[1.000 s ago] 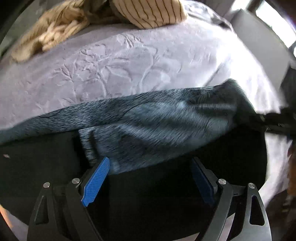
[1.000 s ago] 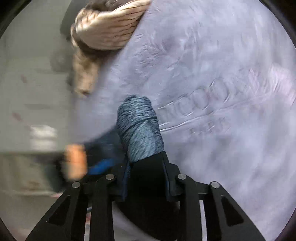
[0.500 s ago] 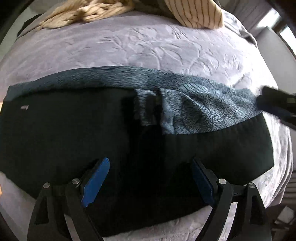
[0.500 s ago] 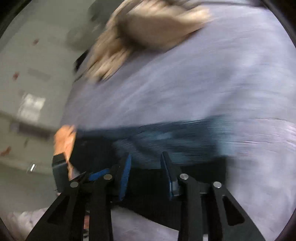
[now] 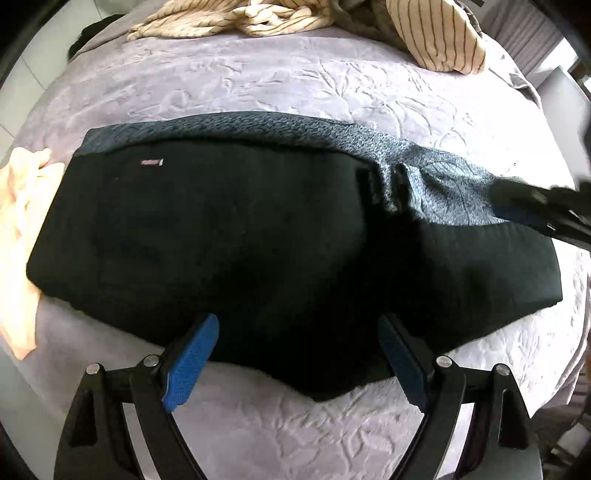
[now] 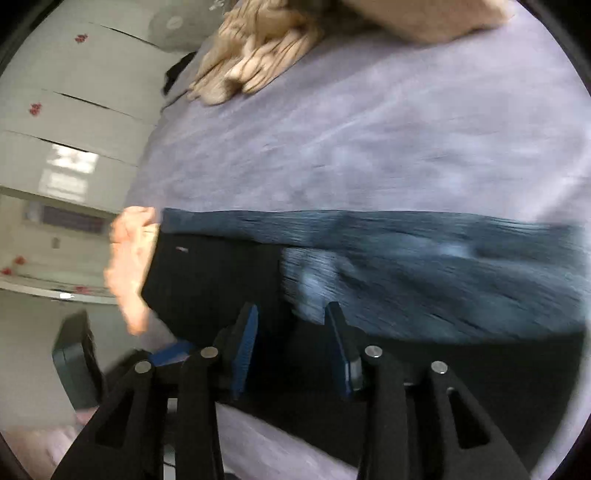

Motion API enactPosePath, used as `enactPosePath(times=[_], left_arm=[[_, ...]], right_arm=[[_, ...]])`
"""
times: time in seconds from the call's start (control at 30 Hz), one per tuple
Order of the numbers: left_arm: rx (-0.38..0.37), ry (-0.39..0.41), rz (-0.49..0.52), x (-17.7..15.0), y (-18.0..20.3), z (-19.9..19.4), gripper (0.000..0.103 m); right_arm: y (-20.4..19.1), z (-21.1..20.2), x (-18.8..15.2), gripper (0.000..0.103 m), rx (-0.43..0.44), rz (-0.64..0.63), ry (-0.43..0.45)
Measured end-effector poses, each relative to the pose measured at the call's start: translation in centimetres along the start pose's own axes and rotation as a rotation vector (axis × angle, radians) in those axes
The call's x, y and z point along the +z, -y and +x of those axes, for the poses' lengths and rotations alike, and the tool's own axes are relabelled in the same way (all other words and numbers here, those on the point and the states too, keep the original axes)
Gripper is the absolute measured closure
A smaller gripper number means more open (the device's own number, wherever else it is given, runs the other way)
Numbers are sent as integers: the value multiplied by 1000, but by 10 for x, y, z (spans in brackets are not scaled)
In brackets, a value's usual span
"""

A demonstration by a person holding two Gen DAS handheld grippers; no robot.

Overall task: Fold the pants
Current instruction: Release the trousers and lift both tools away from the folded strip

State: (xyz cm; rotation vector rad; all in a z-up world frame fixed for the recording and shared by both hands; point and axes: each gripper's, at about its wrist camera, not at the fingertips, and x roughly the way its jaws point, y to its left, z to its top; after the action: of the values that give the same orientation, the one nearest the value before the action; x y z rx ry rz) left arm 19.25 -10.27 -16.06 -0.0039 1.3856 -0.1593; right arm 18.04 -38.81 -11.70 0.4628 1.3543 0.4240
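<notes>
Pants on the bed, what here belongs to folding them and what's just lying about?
Job:
- pants
- left claw, open above them
- right claw, jaws opening, nothing gripped

Lying about:
- striped cream clothes
- peach cloth
- lilac bedspread

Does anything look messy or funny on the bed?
A little. The pants lie folded flat, but a blue-grey patterned part sticks out along the far edge. Striped beige clothes sit crumpled at the bedspread's far side.

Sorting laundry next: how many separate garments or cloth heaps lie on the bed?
3: the black and grey pants laid across the bedspread, a beige striped heap at the far edge, and a peach cloth beside the pants. More may lie outside view.
</notes>
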Motion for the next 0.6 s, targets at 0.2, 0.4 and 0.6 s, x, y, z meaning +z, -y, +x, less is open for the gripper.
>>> enactPosePath(times=[0.2,0.4,0.6], left_arm=[[33,-34,32,-25,14,-10,14],[39,-40,82,-32,41,-31,14],[61,-19,113,-34,59,-56,14]], right_arm=[[55,-21,-45,52,-117,187,-3],[30,-39,-62,43,-118,118,-22],[1,-51,-75,27,-94,99,-43]])
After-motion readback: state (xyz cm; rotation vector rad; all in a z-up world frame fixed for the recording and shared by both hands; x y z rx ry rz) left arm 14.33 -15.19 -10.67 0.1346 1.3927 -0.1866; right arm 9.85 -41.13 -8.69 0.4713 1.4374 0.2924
